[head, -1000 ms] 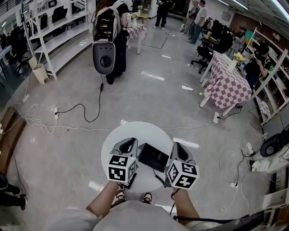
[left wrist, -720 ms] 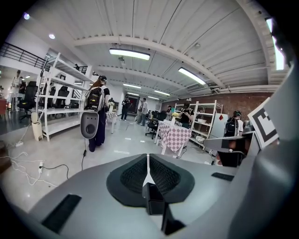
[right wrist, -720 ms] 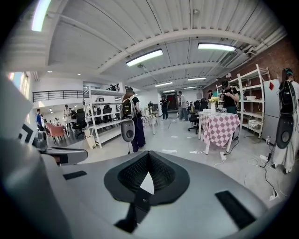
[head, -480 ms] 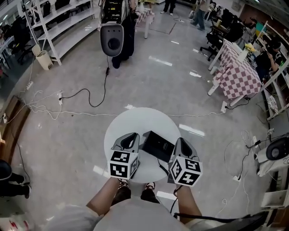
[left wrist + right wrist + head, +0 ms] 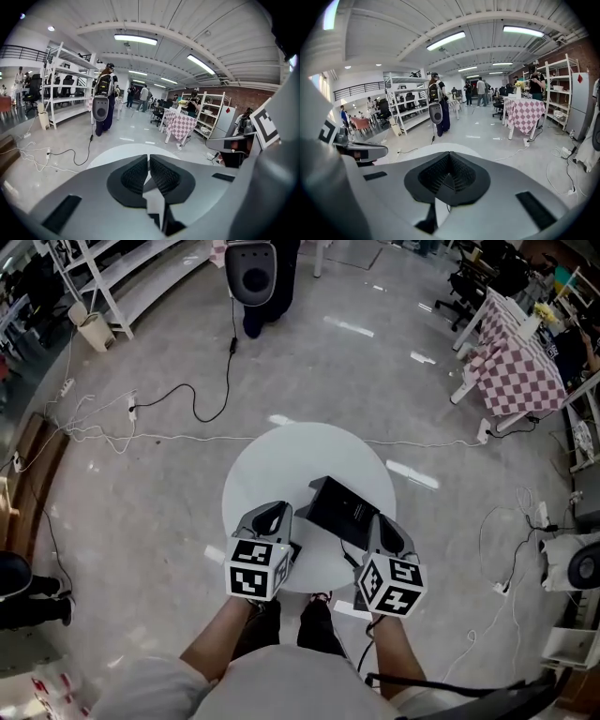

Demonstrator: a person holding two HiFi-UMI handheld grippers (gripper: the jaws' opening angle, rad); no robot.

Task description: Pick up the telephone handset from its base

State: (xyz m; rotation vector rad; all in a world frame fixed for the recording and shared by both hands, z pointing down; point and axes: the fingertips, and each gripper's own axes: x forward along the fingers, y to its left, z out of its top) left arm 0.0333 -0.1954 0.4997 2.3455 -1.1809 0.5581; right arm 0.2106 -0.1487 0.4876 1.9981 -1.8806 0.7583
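Left gripper (image 5: 277,510) and right gripper (image 5: 381,521) lower, telephone (image 5: 345,510) between them, beside fingers (image 5: 265,519).

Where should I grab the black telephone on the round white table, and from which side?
Probably from above, across the narrow left edge of the telephone: it lies flat and skewed, that edge nearest the left gripper. The handset itself can't be made out.

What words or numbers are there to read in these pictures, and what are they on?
No text can be read anywhere.
Telephone: a tiny pale mark, too small to read.
Marker cubes: black-and-white square patterns, not letters.
Red diamond sign on the fridge: too blurred to read.
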